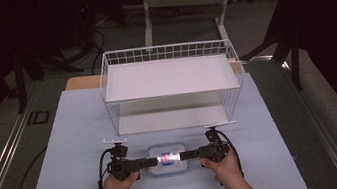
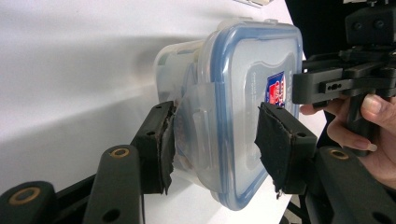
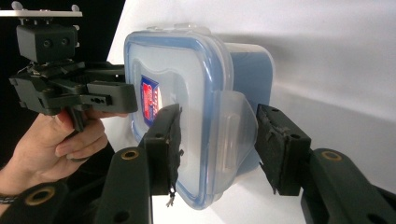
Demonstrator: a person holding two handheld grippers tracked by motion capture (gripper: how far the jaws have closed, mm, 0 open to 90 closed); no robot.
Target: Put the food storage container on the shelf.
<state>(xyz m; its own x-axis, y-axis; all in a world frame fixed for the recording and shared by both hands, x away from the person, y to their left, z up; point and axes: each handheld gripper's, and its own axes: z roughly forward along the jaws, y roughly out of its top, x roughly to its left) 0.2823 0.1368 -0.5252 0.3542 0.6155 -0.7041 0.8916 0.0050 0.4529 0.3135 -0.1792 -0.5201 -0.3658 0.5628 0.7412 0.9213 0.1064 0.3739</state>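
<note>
Looking down, we saw the box (image 1: 167, 159) lying crosswise between both grippers, left gripper (image 2: 215, 140) clamped on its end flap, right gripper (image 3: 217, 140) half-open around its own (pads seemingly just clear).

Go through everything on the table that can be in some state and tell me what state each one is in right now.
Box: flat on the table, lid on, blue-rimmed, both side latches flipped out.
Left claw: shut on the box's latch end, one pad on the lid, the other on the base.
Right claw: around the opposite latch end, one pad against the lid, the other apart from the base.
Rack: upright behind the box, both shelves bare.
</note>
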